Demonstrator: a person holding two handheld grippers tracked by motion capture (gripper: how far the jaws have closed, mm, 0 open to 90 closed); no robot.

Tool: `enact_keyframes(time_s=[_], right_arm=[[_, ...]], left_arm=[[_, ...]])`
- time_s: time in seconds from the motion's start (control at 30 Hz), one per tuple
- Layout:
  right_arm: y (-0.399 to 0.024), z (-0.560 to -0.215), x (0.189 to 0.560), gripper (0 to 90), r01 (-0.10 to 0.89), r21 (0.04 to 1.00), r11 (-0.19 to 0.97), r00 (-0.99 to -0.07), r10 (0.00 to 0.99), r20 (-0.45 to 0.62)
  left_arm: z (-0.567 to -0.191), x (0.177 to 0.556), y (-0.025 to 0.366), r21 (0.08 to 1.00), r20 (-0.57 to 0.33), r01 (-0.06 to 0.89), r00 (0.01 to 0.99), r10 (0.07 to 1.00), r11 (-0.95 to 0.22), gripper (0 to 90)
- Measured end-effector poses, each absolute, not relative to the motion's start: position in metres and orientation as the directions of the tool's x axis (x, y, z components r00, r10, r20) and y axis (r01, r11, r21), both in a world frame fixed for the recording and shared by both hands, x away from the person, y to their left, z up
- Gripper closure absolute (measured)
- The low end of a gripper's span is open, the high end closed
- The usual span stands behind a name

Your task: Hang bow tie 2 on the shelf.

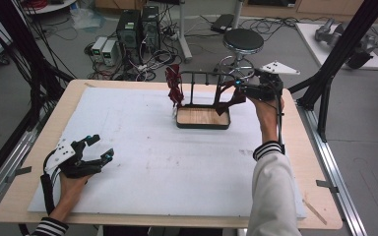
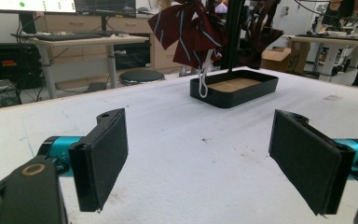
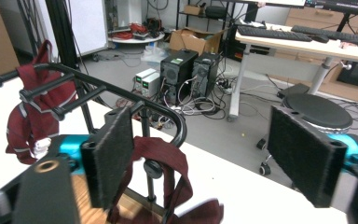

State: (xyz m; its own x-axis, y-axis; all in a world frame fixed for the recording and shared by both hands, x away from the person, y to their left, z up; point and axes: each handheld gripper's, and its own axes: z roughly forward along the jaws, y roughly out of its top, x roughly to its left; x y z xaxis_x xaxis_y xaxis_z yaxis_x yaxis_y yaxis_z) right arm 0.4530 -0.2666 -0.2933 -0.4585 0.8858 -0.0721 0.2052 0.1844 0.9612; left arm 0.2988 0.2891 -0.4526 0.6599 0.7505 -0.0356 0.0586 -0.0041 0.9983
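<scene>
Two maroon ties hung on the black rack [image 1: 202,74] at the counter's far side: one tie [image 1: 174,87] at its left end, another tie [image 3: 161,158] at its right. The right tool [image 1: 242,88], open, had likely released it. The left tool [image 1: 98,147] rested open, near left.

maroon striped tie [image 1: 226,101] draped over black rack [image 1: 202,74]; right end

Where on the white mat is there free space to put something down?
The mat is bare from the left gripper across to the right sleeve, and in front of the tray. It is crowded at the rack, where the ties hang and the right gripper stands open.
</scene>
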Motion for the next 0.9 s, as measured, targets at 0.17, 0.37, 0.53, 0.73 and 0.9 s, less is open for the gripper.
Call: enact_keyframes(time_s=[0.17,0.37,0.53,0.73,0.9], right_arm=[[-0.266,-0.287,0.445,17.1,0.180,0.965,0.191,-0.451,0.888,-0.091],[-0.270,-0.284,0.436,12.5,0.194,0.960,0.201,-0.452,0.887,-0.095],[-0.271,-0.274,0.423,12.4,0.177,0.965,0.194,-0.465,0.880,-0.091],[-0.268,-0.267,0.402,12.5,0.146,0.969,0.199,-0.485,0.868,-0.105],[-0.273,-0.273,0.381,12.5,0.143,0.977,0.159,-0.503,0.862,-0.067]], left_arm=[[-0.453,0.299,0.289,0.998,-0.037,0.060,0.659,0.751,-0.004,20.0],[-0.453,0.299,0.289,0.998,-0.037,0.058,0.658,0.752,-0.002,19.9],[-0.452,0.299,0.289,0.998,-0.035,0.057,0.657,0.753,-0.004,19.9],[-0.453,0.298,0.289,0.999,-0.031,0.052,0.657,0.754,-0.004,19.9],[-0.452,0.298,0.289,0.999,-0.030,0.052,0.656,0.754,-0.006,19.8]])
